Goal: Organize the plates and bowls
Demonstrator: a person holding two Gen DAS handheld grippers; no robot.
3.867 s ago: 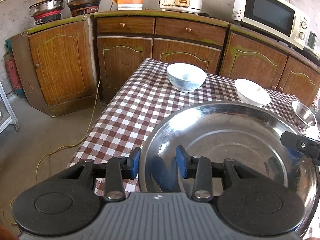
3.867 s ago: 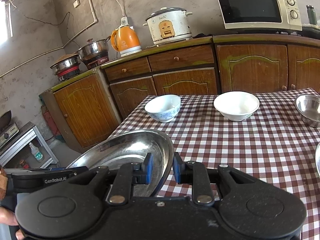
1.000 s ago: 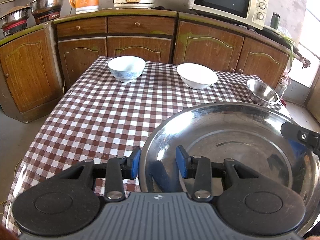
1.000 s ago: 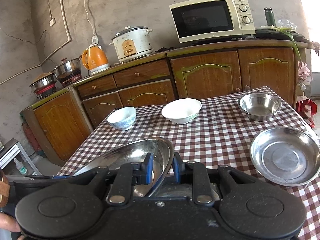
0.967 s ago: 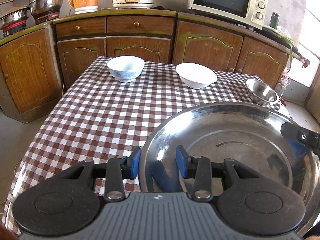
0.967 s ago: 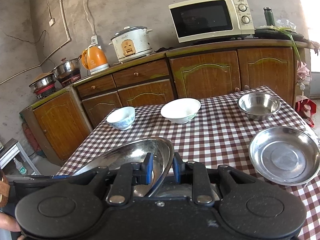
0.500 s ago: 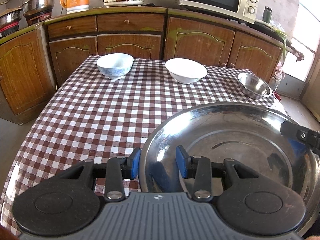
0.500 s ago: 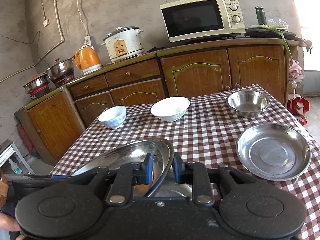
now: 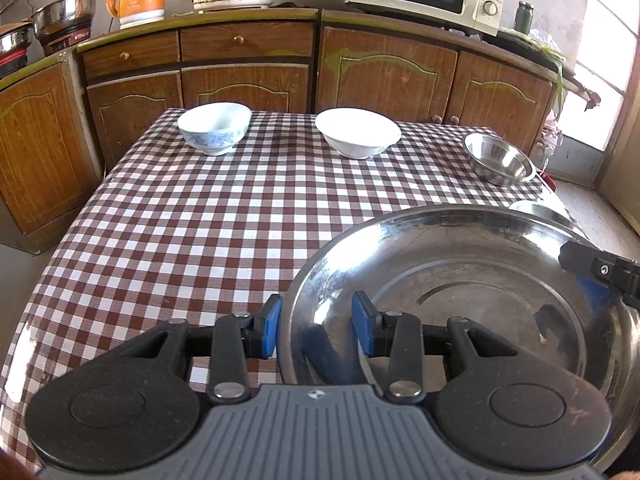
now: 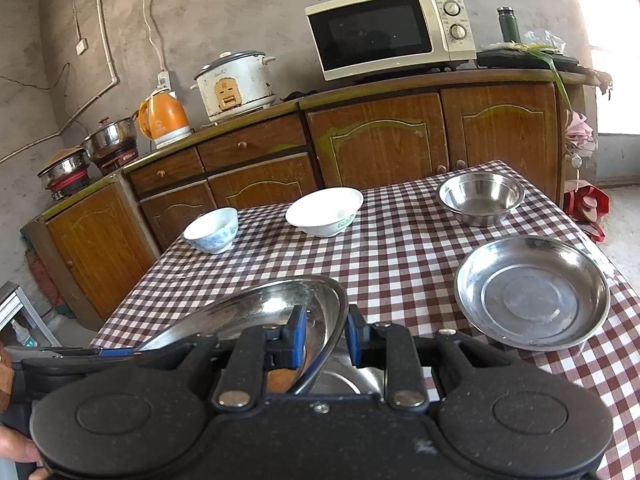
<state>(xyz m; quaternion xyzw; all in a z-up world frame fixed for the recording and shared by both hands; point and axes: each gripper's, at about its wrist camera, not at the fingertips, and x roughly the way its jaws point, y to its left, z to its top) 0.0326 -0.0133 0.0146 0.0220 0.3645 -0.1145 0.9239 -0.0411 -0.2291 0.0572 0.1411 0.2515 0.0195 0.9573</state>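
**Both claws gripping one steel plate above the checked table**

Left wrist view: the left gripper (image 9: 316,330) is clenching the near-left rim of the large steel plate (image 9: 460,296), one pad outside, one inside. The right gripper's tip (image 9: 600,270) is reaching over the plate's right edge.

Right wrist view: the right gripper (image 10: 325,336) is pinching the plate's rim (image 10: 280,304), which is tilting up to its left. A second steel plate (image 10: 532,292) is lying on the tablecloth (image 10: 400,256), far right.
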